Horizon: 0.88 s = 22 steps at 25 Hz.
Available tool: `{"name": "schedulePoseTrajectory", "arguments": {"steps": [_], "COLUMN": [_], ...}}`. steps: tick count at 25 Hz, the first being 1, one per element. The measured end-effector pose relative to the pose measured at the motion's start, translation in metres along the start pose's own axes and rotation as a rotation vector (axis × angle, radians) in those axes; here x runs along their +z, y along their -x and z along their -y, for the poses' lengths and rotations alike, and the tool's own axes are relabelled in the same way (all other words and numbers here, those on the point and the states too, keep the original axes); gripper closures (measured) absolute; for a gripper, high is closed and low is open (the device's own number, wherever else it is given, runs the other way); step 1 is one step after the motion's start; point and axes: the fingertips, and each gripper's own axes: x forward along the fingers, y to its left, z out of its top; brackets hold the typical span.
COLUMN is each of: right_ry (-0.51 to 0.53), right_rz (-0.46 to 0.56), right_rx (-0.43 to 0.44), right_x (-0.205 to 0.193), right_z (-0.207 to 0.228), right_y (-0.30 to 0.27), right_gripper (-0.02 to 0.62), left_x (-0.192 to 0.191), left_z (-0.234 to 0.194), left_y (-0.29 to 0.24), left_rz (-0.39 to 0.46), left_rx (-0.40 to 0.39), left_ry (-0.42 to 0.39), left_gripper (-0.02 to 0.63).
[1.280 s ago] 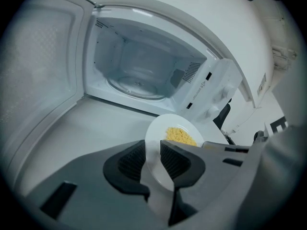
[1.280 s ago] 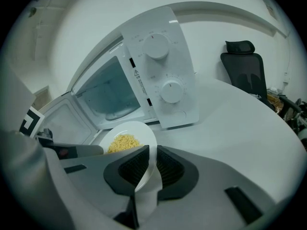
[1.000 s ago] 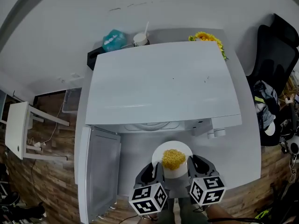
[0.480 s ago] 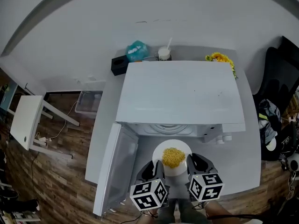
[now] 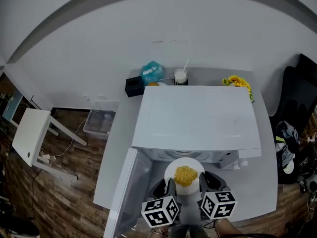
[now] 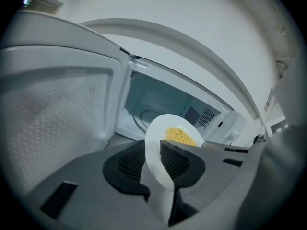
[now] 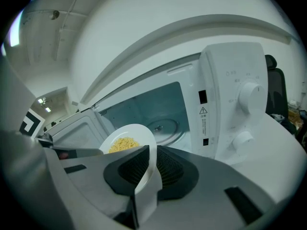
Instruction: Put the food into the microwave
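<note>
A white plate (image 5: pixel 184 169) with a heap of yellow food (image 5: pixel 185 175) hangs just in front of the open white microwave (image 5: pixel 198 118). My left gripper (image 5: pixel 167 188) is shut on the plate's left rim (image 6: pixel 154 150), and my right gripper (image 5: pixel 203 184) is shut on its right rim (image 7: pixel 149 164). The microwave door (image 5: pixel 130 192) swings out to the left. Inside the cavity the glass turntable (image 7: pixel 163 127) shows in the right gripper view, and part of it (image 6: pixel 143 119) in the left gripper view. The yellow food (image 6: pixel 179 135) sits toward the plate's far side.
The microwave stands on a grey table (image 5: pixel 121 148). Its knobs (image 7: pixel 249 94) are on the right panel. Behind it are a teal bag (image 5: pixel 152 72), a black box (image 5: pixel 133 87), a cup with a straw (image 5: pixel 180 76) and yellow flowers (image 5: pixel 237 83). A white stool (image 5: pixel 30 135) is at left.
The view has shifted so the microwave sits lower and nearer. The plate, held by both grippers, has moved closer to the microwave's opening.
</note>
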Motion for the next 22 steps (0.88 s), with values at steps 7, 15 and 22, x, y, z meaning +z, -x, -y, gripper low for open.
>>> {"name": "schedulePoseTrajectory", "arguments": {"steps": [7, 15, 22], "right_ry": [-0.023, -0.052, -0.066], "right_rz": [0.054, 0.115, 0.164], "right_rx": [-0.008, -0.021, -0.042], "right_x": [0.01, 0.02, 0.028], "right_z": [0.01, 0.022, 0.031], "right_y": [-0.034, -0.064, -0.082], "right_gripper": [0.535, 0.538, 0.54], "left_x": [0.016, 0.027, 0.028], "left_z": [-0.009, -0.015, -0.018], "left_y": [-0.037, -0.074, -0.094], "left_rz": [0.03, 0.068, 0.095], "left_rx": [-0.006, -0.01, -0.017], "left_ry": [0.012, -0.003, 0.012], "left_gripper": [0.505, 0.505, 0.505]}}
